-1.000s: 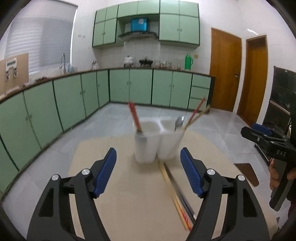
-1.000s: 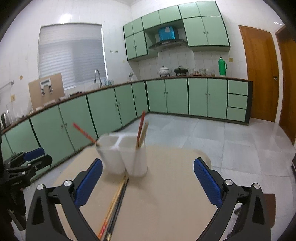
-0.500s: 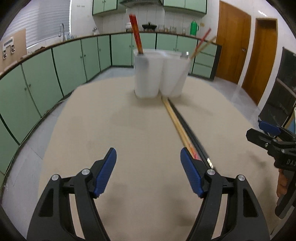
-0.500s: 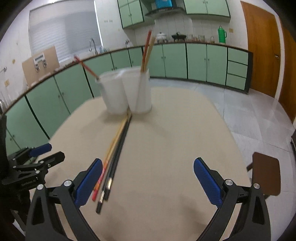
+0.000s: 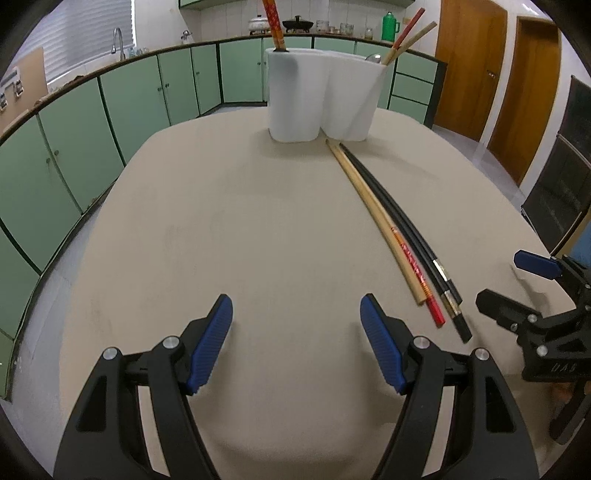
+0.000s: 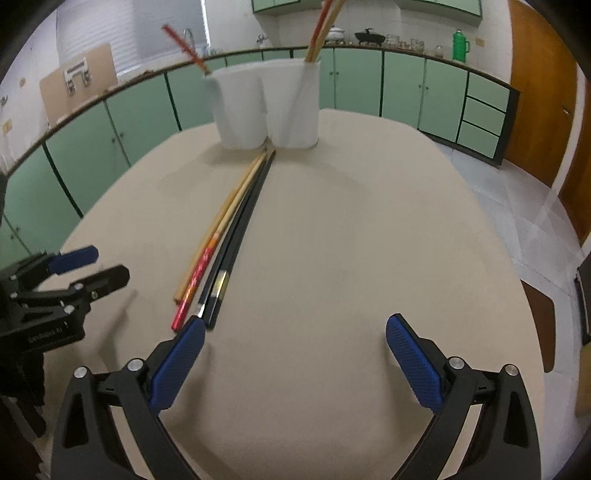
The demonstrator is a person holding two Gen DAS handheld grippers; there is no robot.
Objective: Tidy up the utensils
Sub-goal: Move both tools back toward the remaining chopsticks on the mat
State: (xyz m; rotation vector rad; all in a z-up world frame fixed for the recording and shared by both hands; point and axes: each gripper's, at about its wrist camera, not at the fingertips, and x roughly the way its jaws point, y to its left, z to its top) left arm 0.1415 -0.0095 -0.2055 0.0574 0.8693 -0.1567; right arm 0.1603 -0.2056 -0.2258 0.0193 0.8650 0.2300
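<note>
While several utensils already stand in the white two-compartment plastic utensil holder (image 5: 321,99), the task is judged only partly complete. One red chopstick (image 5: 272,22) leans out of the holder's left compartment; a red-and-tan pair of chopsticks (image 5: 410,33) and the bowl of a metal spoon (image 5: 373,57) show in the right compartment.

Four loose sticks remain on the beige desk (image 5: 221,240), lying side by side in a bundle whose far tips reach the holder's base and nearly touch it: a plain tan wooden chopstick (image 5: 369,199), a tan chopstick with a red printed end (image 5: 413,266) and two black chopsticks with metal bands (image 5: 439,269).

The left gripper (image 5: 295,343) is wide open and empty, hovering over bare desk on the near side of the holder, to the left of the bundle's near ends. The right gripper (image 6: 295,358) is likewise wide open and empty; its left finger sits just beside the bundle's near ends.

Remaining work, by estimate: pick up the four loose chopsticks and stand them in the holder.
</note>
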